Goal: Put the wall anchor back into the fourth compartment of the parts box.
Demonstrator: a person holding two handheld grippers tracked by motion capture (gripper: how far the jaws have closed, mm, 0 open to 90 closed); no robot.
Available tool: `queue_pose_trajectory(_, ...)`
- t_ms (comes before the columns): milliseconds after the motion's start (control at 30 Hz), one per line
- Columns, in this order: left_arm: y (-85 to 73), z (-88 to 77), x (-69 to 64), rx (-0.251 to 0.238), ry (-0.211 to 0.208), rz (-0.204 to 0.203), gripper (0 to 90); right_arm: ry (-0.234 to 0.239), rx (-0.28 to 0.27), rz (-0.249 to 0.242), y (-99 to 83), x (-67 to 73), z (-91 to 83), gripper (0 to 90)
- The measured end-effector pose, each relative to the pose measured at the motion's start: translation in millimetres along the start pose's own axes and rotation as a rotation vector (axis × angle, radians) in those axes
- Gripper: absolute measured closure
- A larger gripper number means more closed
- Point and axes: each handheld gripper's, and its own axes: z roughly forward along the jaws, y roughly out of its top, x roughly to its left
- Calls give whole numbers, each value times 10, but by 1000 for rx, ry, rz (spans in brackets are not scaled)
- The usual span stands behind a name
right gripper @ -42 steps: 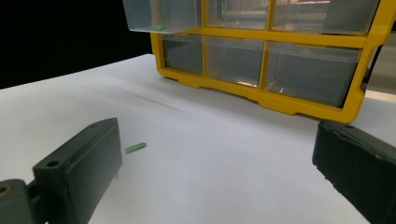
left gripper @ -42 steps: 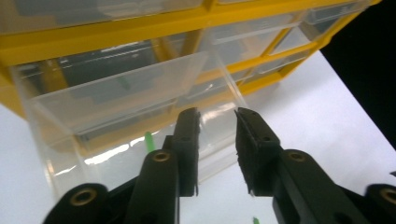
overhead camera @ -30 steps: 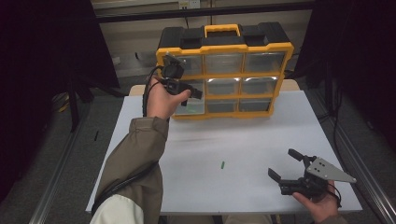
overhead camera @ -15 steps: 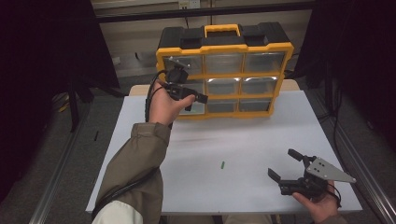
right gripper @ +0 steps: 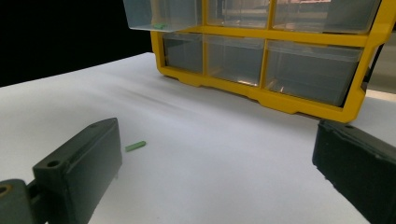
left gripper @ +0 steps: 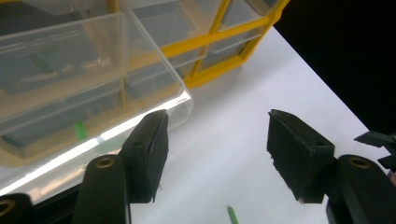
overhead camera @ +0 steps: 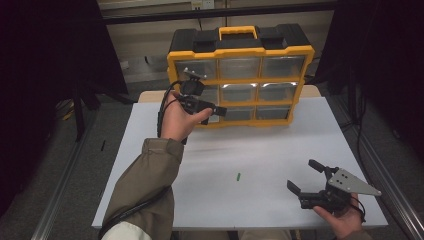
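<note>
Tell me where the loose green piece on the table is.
In the high view the small green piece lies on the white table, near its middle toward the person's side, between the two hands and closer to the right gripper, well apart from the yellow organizer.

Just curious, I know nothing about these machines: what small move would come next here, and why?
Probably the right gripper moves to the green piece on the table to pick it up. The drawer is pulled out, and the left gripper, its jaws just opened, holds nothing.
</note>
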Motion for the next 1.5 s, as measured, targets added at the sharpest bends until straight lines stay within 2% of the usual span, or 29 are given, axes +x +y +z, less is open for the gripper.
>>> queue_pose_trajectory(100, -41, 28, -25, 2, 12, 20, 367, -2, -5, -1, 0, 2, 4, 14)
queue_pose_trajectory(333, -112, 85, -73, 2, 8, 51, 329, 0, 2, 3, 0, 1, -1, 14)
queue_pose_trajectory(500, -171, 140, -75, 0, -1, 41, 307, -3, 0, 8, 1, 5, 1, 14)
queue_pose_trajectory(667, -237, 183, -52, 2, -2, 65, 272, -4, -4, 12, 0, 4, 5, 14)
queue_pose_trajectory(733, -271, 201, -57, -2, 5, 59, 256, -3, -2, 7, -1, 2, 4, 14)
queue_pose_trajectory(900, -358, 240, -40, -18, -8, 57, 230, -1, -1, -3, -4, -1, 8, 14)
queue_pose_trajectory(933, -379, 247, -31, -9, -10, 68, 222, -1, 0, 0, -4, 1, 7, 14)
queue_pose_trajectory(1133, -481, 316, -14, -23, -19, 54, 196, -5, -1, 7, -3, 8, 11, 14)
queue_pose_trajectory(1167, -490, 318, 0, -10, -20, 71, 195, -3, 3, -5, -6, -1, 10, 14)
queue_pose_trajectory(1267, -541, 365, -1, -16, -25, 63, 194, -2, 1, -1, -4, 2, 8, 14)
queue_pose_trajectory(1367, -582, 392, 3, -4, -27, 82, 185, -6, -2, 11, -2, 7, 10, 14)
queue_pose_trajectory(1400, -597, 405, -7, -15, -27, 79, 184, -1, 2, 0, -4, 1, 7, 14)
queue_pose_trajectory(1433, -613, 419, -17, -27, -27, 72, 181, -5, -2, 10, -1, 8, 10, 14)
queue_pose_trajectory(1500, -641, 431, -16, -23, -28, 85, 179, 1, 1, -1, -3, 3, 7, 14)
